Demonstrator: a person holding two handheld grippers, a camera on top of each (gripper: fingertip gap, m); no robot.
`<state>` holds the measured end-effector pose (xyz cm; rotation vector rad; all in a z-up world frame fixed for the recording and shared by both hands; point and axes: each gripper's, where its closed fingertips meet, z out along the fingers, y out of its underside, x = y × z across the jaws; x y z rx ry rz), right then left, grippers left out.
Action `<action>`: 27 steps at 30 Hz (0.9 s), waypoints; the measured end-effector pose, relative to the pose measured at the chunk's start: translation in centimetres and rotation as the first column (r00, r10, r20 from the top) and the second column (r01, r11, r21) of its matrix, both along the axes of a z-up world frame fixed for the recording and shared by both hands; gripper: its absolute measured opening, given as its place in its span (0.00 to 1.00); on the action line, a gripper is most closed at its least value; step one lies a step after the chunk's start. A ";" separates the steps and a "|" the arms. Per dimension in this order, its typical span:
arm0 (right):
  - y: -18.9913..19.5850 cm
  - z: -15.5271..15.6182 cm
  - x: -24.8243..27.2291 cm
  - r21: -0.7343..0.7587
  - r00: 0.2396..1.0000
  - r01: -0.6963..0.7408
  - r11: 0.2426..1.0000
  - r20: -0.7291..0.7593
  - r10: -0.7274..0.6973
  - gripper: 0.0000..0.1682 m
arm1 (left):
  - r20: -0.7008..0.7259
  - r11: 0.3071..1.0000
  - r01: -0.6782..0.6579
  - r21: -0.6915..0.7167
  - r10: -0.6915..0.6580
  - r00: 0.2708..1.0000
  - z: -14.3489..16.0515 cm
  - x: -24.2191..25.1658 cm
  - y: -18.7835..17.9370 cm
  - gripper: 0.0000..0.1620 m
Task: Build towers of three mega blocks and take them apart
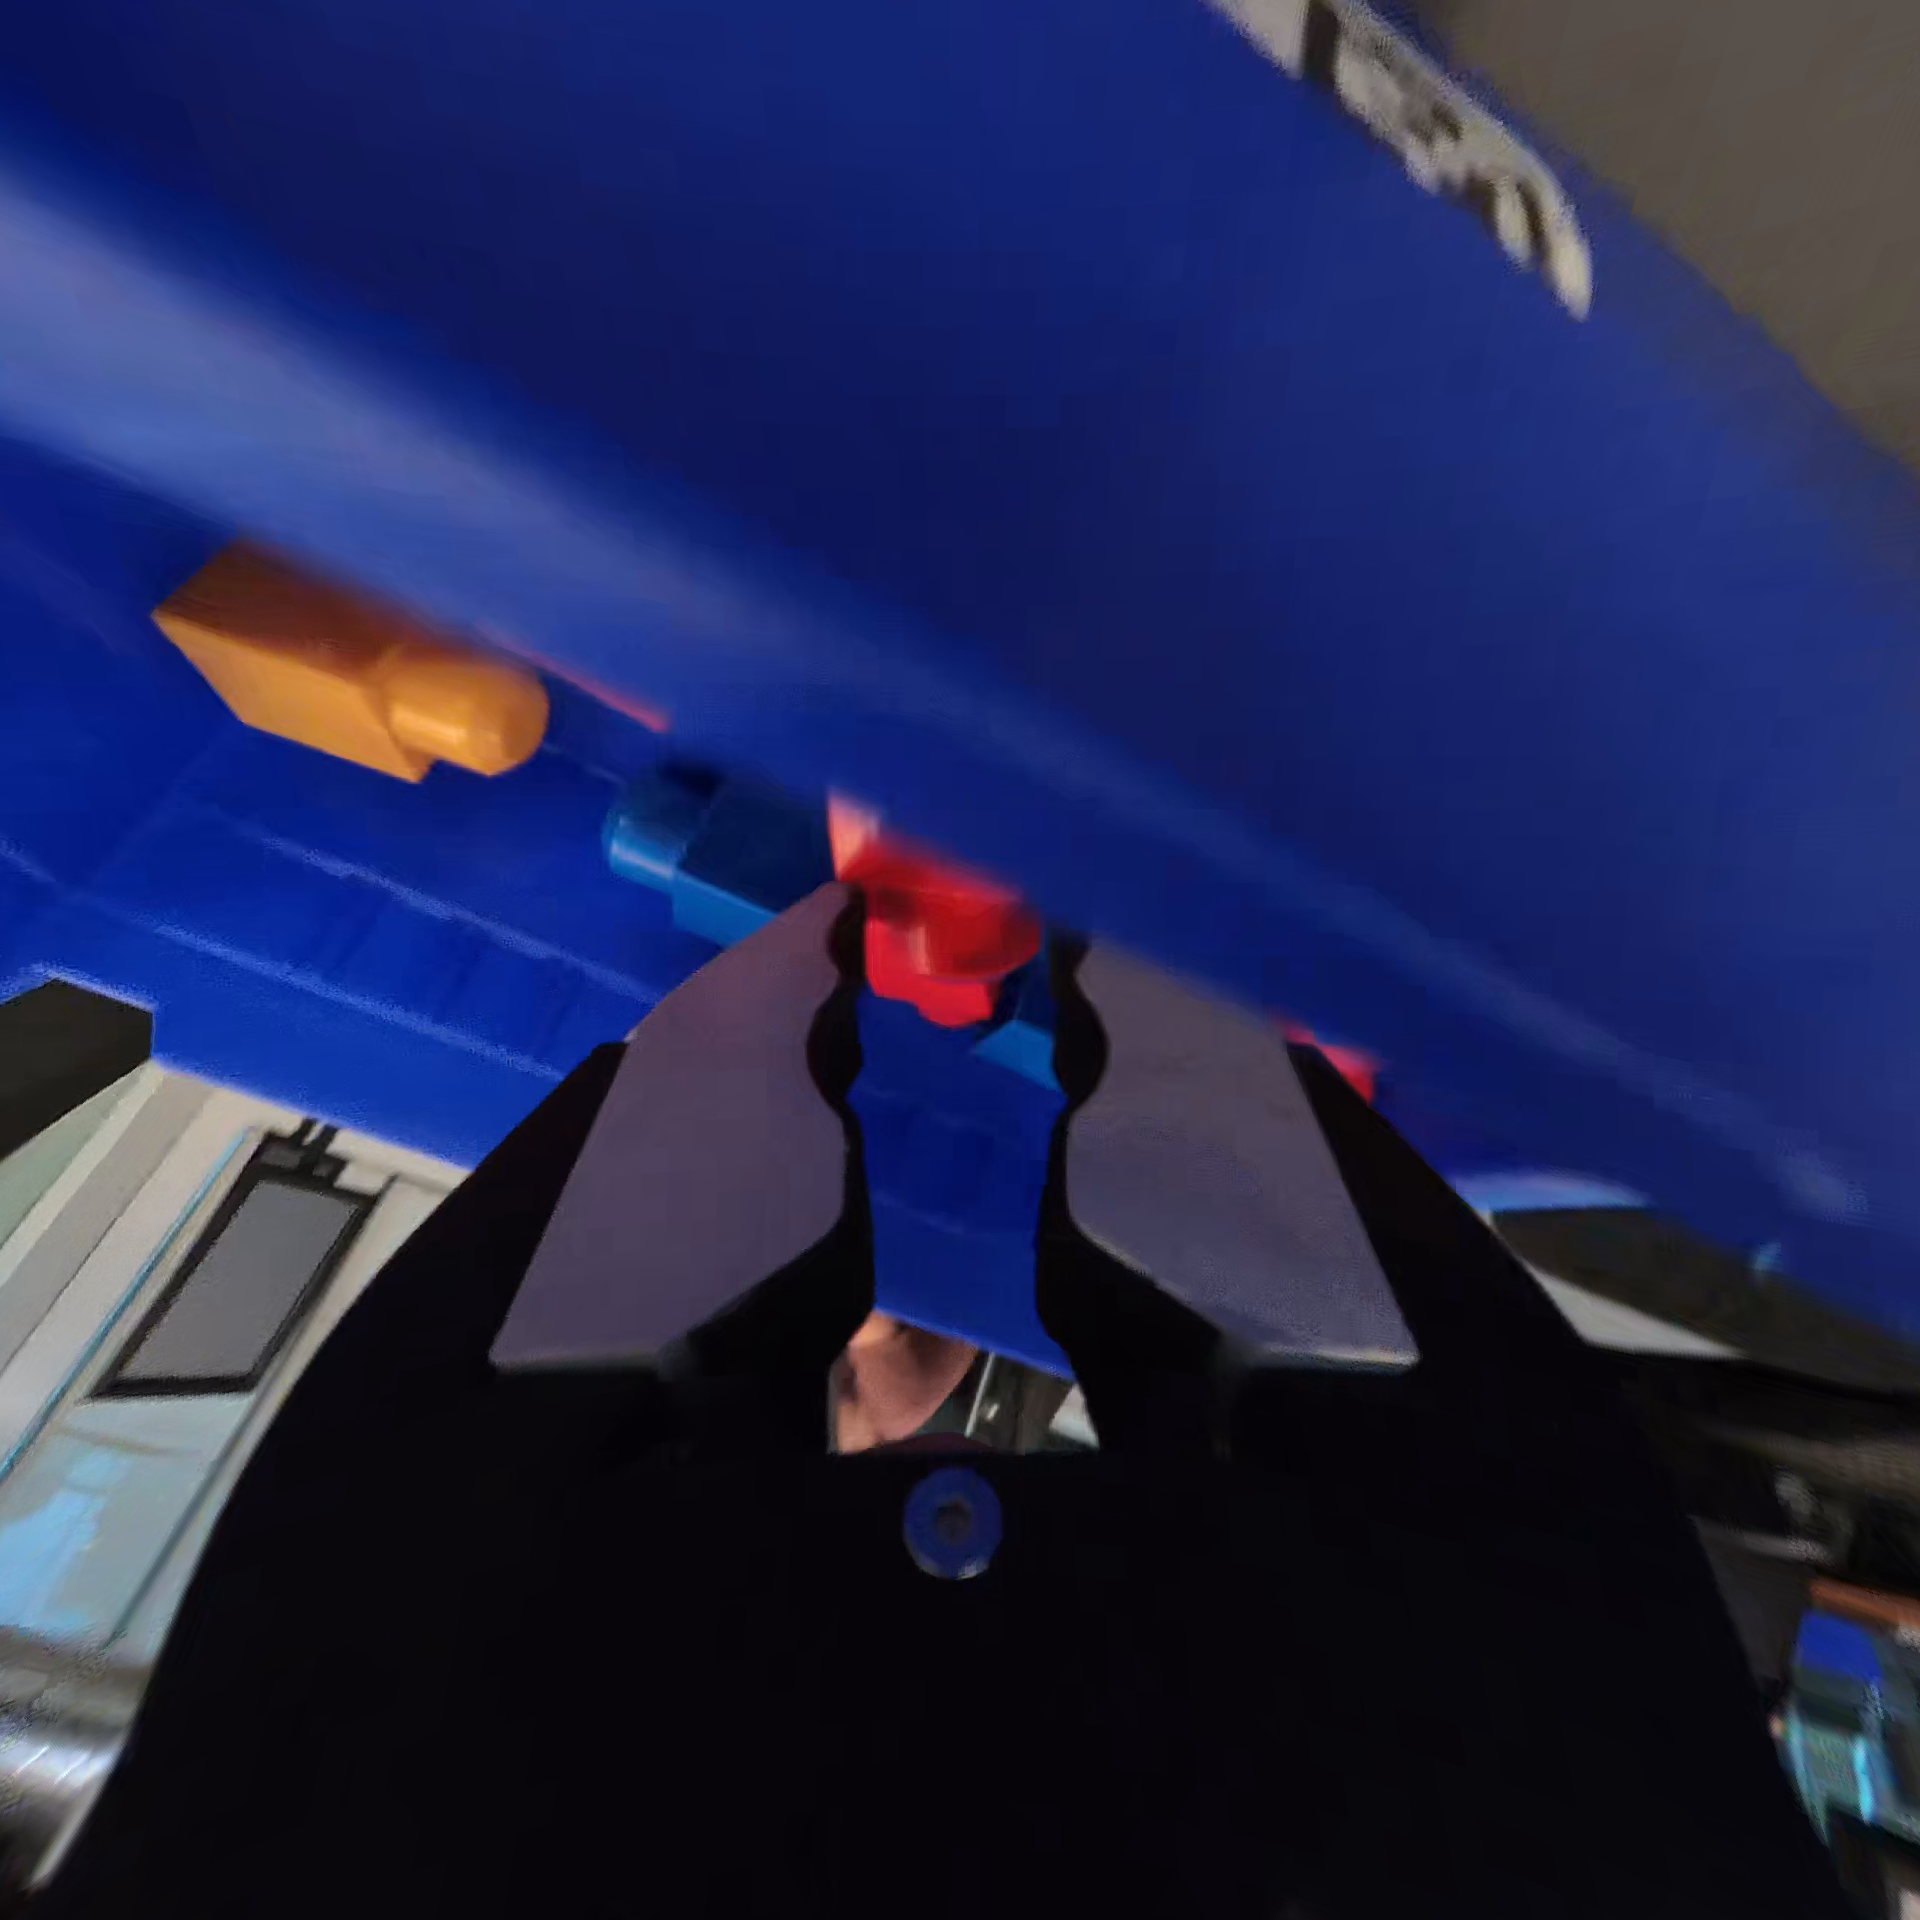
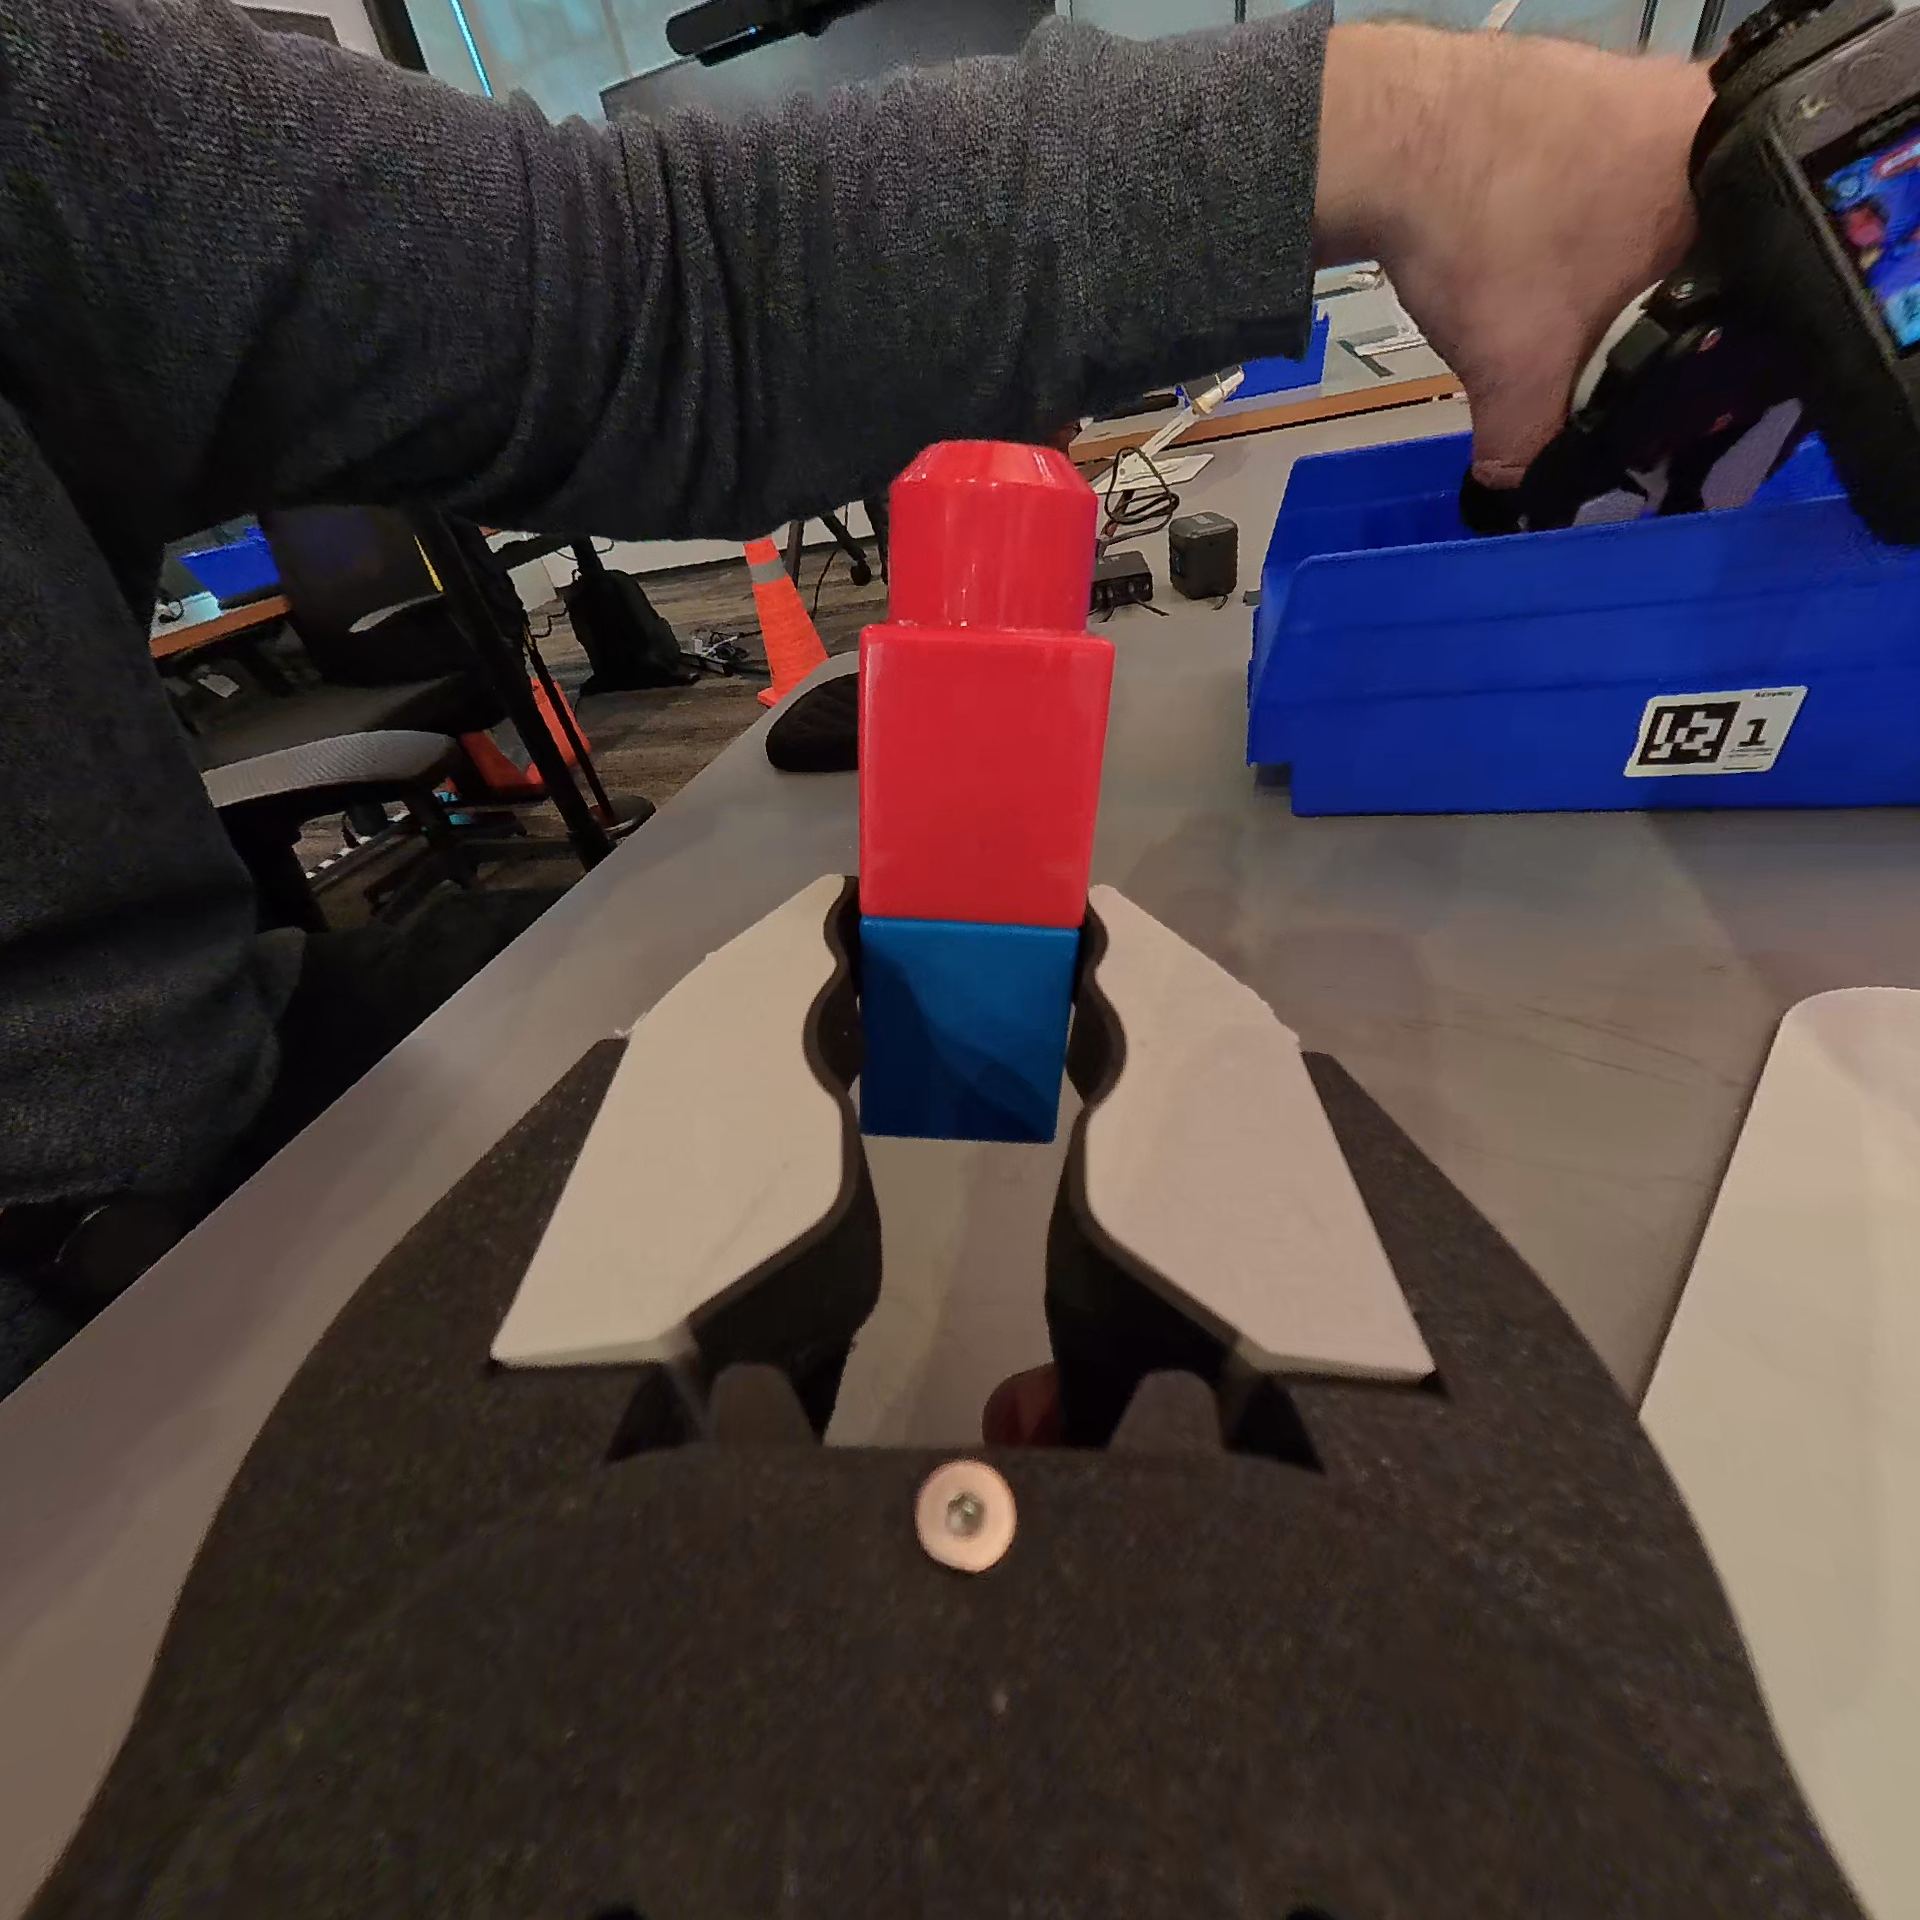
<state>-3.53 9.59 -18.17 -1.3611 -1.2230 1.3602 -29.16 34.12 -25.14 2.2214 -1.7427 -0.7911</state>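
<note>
While the right gripper [image 2: 971,997] clamps a two-block tower [image 2: 977,810] at centre frame, the left gripper [image 1: 951,977], fingers parted and empty, reaches into the bin [image 2: 1558,675] for a third.

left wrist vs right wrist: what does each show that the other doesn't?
Left wrist only: bin interior, with loose orange block, blue block and red block ahead of the left gripper; blurred.
Right wrist only: right gripper shut on the blue base of a two-block stack topped red, on the grey table.
Both: the blue bin.
</note>
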 end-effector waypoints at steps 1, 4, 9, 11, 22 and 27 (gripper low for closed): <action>0.0 0.0 0.0 0.000 1.000 0.000 1.000 -0.001 0.000 0.21 | 0.056 1.000 -0.017 0.013 0.017 0.998 -0.2 0.5 0.3 0.25; 0.0 0.0 0.0 -0.002 1.000 -0.002 1.000 -0.002 0.002 0.21 | 0.203 0.998 -0.045 0.040 0.036 0.978 0.2 1.4 0.7 0.29; 0.0 0.0 0.0 -0.001 1.000 -0.003 1.000 0.002 0.003 0.21 | 0.409 0.983 -0.169 0.074 0.125 0.904 1.4 1.0 0.7 0.36; 0.0 0.0 0.0 -0.001 1.000 -0.003 1.000 0.002 0.003 0.21 | 0.476 0.977 -0.188 0.102 0.118 0.872 1.3 0.9 0.8 0.38; -0.1 0.0 0.0 -0.001 1.000 -0.005 1.000 0.000 0.005 0.21 | 0.635 0.958 -0.094 0.270 -0.103 0.766 2.5 3.5 4.4 0.28; -0.1 0.1 0.0 -0.004 1.000 -0.007 1.000 -0.006 0.007 0.21 | 0.558 0.964 0.077 0.253 -0.210 0.803 2.2 4.1 6.3 0.25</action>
